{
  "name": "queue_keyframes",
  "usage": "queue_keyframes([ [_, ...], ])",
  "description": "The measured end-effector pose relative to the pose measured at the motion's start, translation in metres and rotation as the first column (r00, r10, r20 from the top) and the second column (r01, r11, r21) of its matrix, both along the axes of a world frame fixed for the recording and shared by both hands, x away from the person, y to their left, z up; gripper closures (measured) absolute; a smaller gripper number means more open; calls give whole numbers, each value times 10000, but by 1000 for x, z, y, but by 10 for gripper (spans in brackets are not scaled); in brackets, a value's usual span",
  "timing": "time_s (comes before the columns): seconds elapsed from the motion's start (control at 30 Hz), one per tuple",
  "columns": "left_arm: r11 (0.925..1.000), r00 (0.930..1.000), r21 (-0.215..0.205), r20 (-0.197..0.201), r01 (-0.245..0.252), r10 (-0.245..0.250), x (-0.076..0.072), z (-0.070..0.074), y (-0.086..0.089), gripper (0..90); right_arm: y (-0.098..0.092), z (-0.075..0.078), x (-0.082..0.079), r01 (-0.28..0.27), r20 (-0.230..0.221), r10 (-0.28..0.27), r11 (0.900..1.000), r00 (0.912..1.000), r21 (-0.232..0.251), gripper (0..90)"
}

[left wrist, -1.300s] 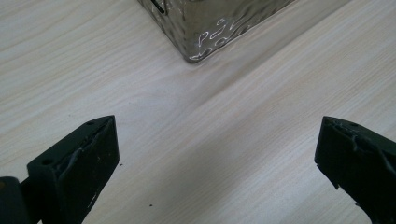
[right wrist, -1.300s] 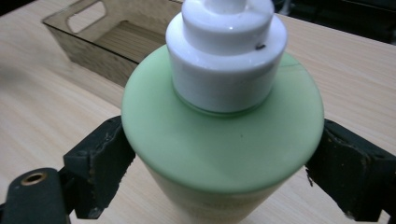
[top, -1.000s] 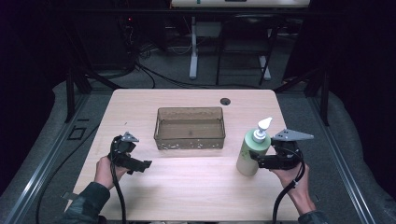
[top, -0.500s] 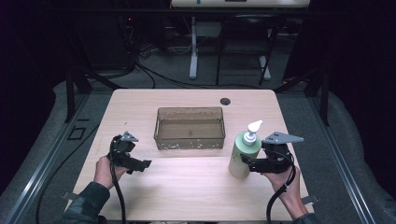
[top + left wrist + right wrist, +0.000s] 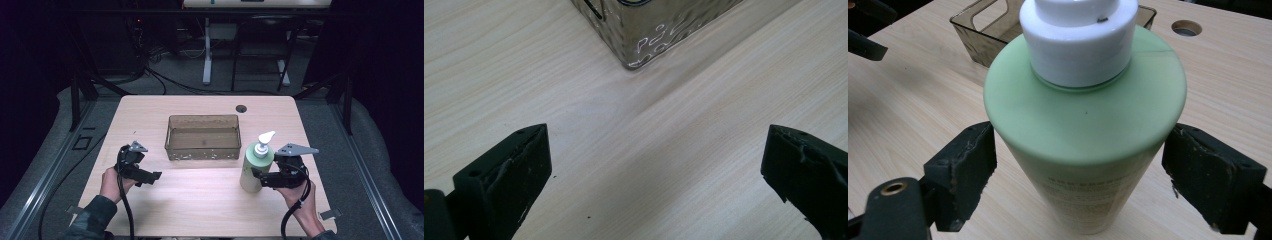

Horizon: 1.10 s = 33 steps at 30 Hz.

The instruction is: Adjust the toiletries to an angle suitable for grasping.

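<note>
At the near edge of the pale wood-grain worktop (image 5: 210, 200), the person's left hand (image 5: 111, 182) holds the left tool (image 5: 150, 176) low over the bare surface. Its two black jaws stand wide apart with nothing between them, as the left gripper view (image 5: 654, 170) shows. A black cable (image 5: 125, 205) trails from it toward the person.

On the other side, the right hand (image 5: 295, 192) holds the right tool (image 5: 256, 175) against the pale green plastic pump bottle with a white dispenser head (image 5: 256, 162). The bottle stands upright on the worktop at its near right part. In the right gripper view the bottle (image 5: 1083, 120) sits between the two jaws of the right tool (image 5: 1078, 165), one at each flank. The jaws appear to press its sides, though a slight gap cannot be ruled out, so I cannot tell whether the hold is firm. A grey three-cornered plate (image 5: 296, 149) tops this tool.

Farther back, at the middle of the worktop, lies a smoky brown translucent rectangular plastic tray (image 5: 203, 144), just beside the bottle on its left. One corner of the tray (image 5: 649, 30) shows ahead of the left tool's jaws.

Beyond the tray, near the far edge, is a small round dark hole (image 5: 241, 108) in the worktop. Past the worktop, the legs of a pale stand (image 5: 206, 55) rise from a dark floor strewn with cables.
</note>
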State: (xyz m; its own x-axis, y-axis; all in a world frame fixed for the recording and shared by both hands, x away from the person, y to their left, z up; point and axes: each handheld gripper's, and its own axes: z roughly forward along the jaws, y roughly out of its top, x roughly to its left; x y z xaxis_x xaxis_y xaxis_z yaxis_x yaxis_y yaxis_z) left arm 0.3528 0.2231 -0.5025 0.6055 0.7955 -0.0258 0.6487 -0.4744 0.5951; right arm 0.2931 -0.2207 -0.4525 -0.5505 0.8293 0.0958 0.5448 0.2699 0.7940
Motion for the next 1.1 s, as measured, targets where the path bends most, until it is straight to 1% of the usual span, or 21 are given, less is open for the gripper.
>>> queue_keyframes([
  [0.03, 10000, 10000, -22, 42, -19, 19, 0, 0, 0, 0, 6, 0, 1, 32, -33, -31, 10000, 10000, 93, 138],
  [0.13, 10000, 10000, -3, 21, -4, 4, 0, 1, -1, 0, 14, -1, 3, -35, 29, 35, 10000, 10000, 15, 139],
  [0.27, 9999, 9999, -12, -44, 99, -99, 1, 1, -4, 0, 28, -2, 5, -22, 67, 21, 10000, 10000, 86, 139],
  [0.3, 9999, 9999, 0, -7, 132, -132, 1, 1, -5, 0, 36, -4, 7, -11, 110, 11, 10000, 9999, 7, 142],
  [0.37, 9999, 9999, -34, 59, 147, -146, 0, 2, -7, 0, 39, -5, 7, -5, 126, 5, 10000, 9999, -7, 144],
  [0.4, 9998, 9998, -22, 27, 212, -212, 0, 2, -8, 0, 46, -7, 9, -2, 104, 3, 9999, 9999, -101, 150],
  [0.47, 9997, 9997, -38, 39, 231, -231, 0, 2, -10, 0, 49, -8, 11, 12, 65, -11, 10000, 10000, -78, 150],
  [0.53, 9995, 9995, -26, 46, 301, -301, 0, 2, -12, 0, 56, -10, 14, -27, 132, 30, 9998, 9999, -171, 150],
  [0.57, 9995, 9995, -73, 67, 300, -299, 0, 2, -13, 0, 56, -10, 14, -27, 132, 30, 9998, 9999, -171, 150],
  [0.63, 9992, 9991, -103, 184, 378, -376, -1, 4, -17, 0, 61, -9, 16, -41, 112, 43, 9998, 9999, -189, 150],
  [0.67, 9989, 9989, -142, 164, 437, -434, -1, 5, -19, 0, 63, -9, 17, -32, 129, 34, 9998, 9999, -187, 150],
  [0.7, 9985, 9984, -178, 228, 524, -520, -1, 6, -23, 0, 68, -9, 19, -70, 114, 72, 9998, 9999, -189, 151],
  [0.77, 9982, 9980, -167, 256, 574, -570, -1, 6, -26, 0, 70, -10, 19, -72, 126, 74, 9998, 9999, -160, 151],
  [0.8, 9979, 9977, -163, 270, 627, -623, -1, 6, -29, 0, 74, -10, 20, -94, 130, 96, 9998, 9999, -172, 150],
  [0.83, 9970, 9967, -192, 325, 756, -750, -1, 7, -35, 0, 75, -10, 21, -157, 122, 159, 9997, 9998, -200, 152],
  [0.87, 9970, 9967, -192, 325, 756, -750, -1, 7, -35, 0, 75, -10, 21, -157, 122, 159, 9997, 9998, -200, 152],
  [0.93, 9954, 9949, -185, 392, 942, -935, -1, 7, -43, 0, 75, -9, 19, -285, 273, 292, 9992, 9992, -267, 162],
  [0.97, 9943, 9939, -177, 363, 1049, -1042, -1, 7, -46, 0, 72, -7, 18, -303, 365, 308, 9994, 9989, -135, 147],
  [1.03, 9926, 9921, -162, 381, 1202, -1195, -2, 7, -54, 0, 67, -5, 17, -345, 365, 347, 9994, 9987, -64, 137],
  [1.1, 9905, 9899, -181, 428, 1363, -1354, -2, 8, -61, 0, 61, -4, 14, -394, 378, 394, 9992, 9985, -9, 106],
])
